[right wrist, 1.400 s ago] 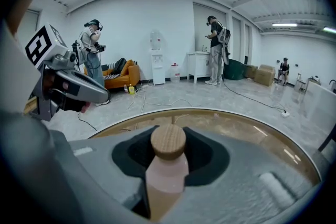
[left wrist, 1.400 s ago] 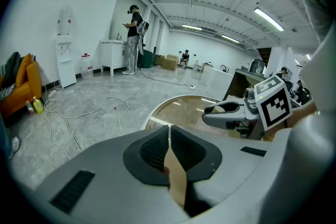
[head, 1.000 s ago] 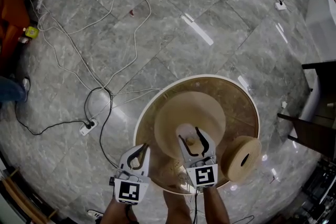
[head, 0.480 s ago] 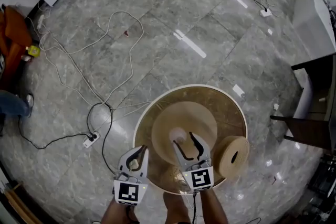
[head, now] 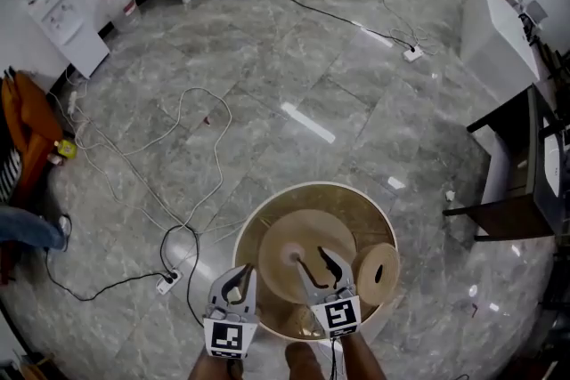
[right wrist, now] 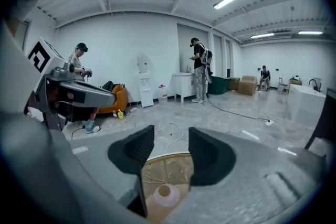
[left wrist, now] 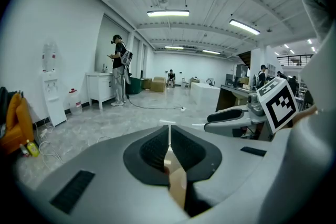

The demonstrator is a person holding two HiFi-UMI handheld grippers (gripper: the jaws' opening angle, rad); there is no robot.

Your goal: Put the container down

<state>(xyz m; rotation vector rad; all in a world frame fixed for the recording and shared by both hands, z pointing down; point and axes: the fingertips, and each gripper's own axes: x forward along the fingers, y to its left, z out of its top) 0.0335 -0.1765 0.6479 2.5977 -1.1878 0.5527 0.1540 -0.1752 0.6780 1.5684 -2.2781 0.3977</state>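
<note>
A wide tan container (head: 307,246) with a pale round neck (head: 292,259) sits on the round wood-rimmed table (head: 312,186). My right gripper (head: 313,256) hovers over its near right side, just right of the neck. Its jaws are closing, and nothing is between them. In the right gripper view the neck (right wrist: 164,192) lies below the right gripper (right wrist: 169,150). A tan disc with a hole (head: 378,273) leans on the table's right side. My left gripper (head: 238,275) hangs at the table's near left edge, and in its own view the left gripper (left wrist: 169,139) is shut with nothing seen in it.
White and black cables (head: 191,147) and a power strip (head: 167,282) lie on the grey marble floor to the left. A dark table (head: 517,182) and a white cabinet (head: 499,22) stand to the right. People (left wrist: 121,73) stand far off by a white counter.
The right gripper's jaws stood on either side of the container's neck; now they are off to its right and narrower. The head view has risen, so everything looks smaller.
</note>
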